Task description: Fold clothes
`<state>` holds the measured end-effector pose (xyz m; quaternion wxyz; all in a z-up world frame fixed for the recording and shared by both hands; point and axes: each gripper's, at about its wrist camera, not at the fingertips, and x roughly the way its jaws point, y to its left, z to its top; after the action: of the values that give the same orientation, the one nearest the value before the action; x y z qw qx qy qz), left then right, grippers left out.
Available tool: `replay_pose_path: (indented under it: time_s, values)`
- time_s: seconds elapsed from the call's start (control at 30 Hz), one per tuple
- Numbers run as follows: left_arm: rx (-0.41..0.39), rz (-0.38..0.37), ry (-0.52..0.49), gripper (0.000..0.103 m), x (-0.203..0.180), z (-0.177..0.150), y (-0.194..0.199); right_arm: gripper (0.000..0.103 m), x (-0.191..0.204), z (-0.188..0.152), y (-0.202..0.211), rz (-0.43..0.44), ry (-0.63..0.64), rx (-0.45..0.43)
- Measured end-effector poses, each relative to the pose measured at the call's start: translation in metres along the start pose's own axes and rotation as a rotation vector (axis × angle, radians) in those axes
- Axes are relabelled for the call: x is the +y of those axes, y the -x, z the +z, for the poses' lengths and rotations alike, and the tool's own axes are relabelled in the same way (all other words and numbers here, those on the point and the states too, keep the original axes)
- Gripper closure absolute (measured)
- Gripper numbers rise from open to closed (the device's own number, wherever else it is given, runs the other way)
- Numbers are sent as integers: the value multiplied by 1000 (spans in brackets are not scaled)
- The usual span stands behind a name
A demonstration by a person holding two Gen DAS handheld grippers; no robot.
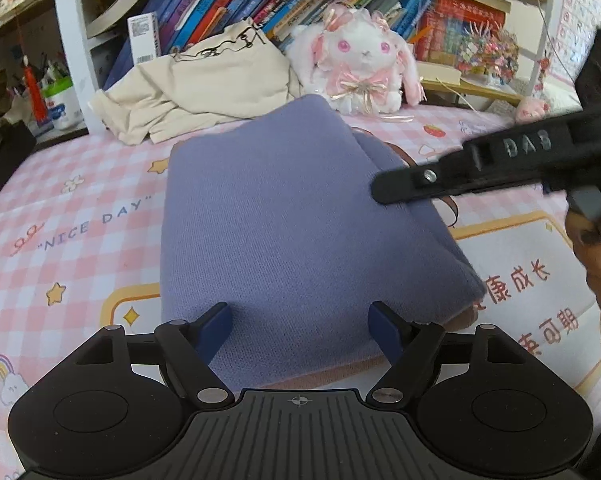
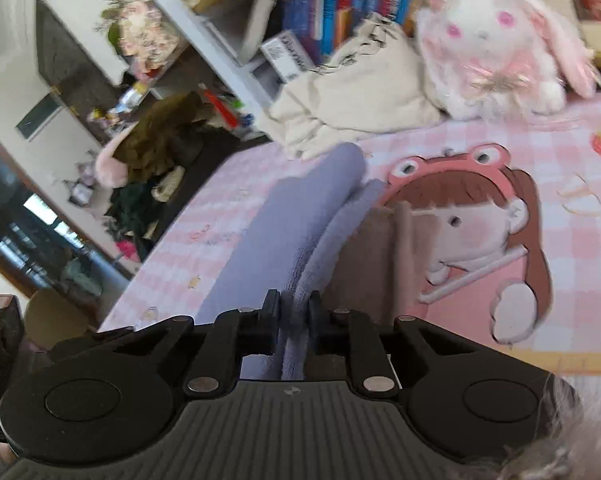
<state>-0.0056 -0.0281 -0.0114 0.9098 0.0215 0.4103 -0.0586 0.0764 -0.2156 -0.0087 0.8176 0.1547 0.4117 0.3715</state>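
Sweater is lying folded on the bed sheet, roughly a rectangle, long axis running away from me. Most of the folding looks done; what's left, I'd judge, is tidying the right edge or one more fold.

My left gripper hovers over the near edge with jaws wide, nothing between the pads. It sits there, I think, to be ready to pin or catch the near hem without disturbing the stack.

My right gripper is clamped on the sweater at its right edge; purple knit is bunched between the closed fingers (a brownish layer shows just beside it, can't tell if it's lining or another garment). From the left view the same gripper comes in sideways over the right edge, which suits a pinch on the stacked layers rather than the top one alone.

Right view is blurred, so exactly how many layers are caught I can't tell.

Beige garment is crumpled at the far end beside the plush rabbit, well apart from the sweater, probably next in the queue.

Risk: lifting by one edge could let the lower folds slide open.
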Motion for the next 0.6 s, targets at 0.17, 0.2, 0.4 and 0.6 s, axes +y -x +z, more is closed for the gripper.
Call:
replay_pose_path:
  time_s: [0.17, 0.2, 0.4, 0.6]
  values:
    - [-15, 29, 16, 26, 1, 2, 7, 95, -24, -11, -16, -90, -95, 83]
    - [-18, 37, 20, 26, 1, 3, 9, 95, -23, -12, -13, -88, -90, 87]
    - [-119, 58, 117, 26, 17, 9, 32, 69, -18, -18, 6, -36, -122, 101]
    - [-90, 64, 157, 26, 24, 9, 21, 97, -7, -24, 4, -22, -77, 137]
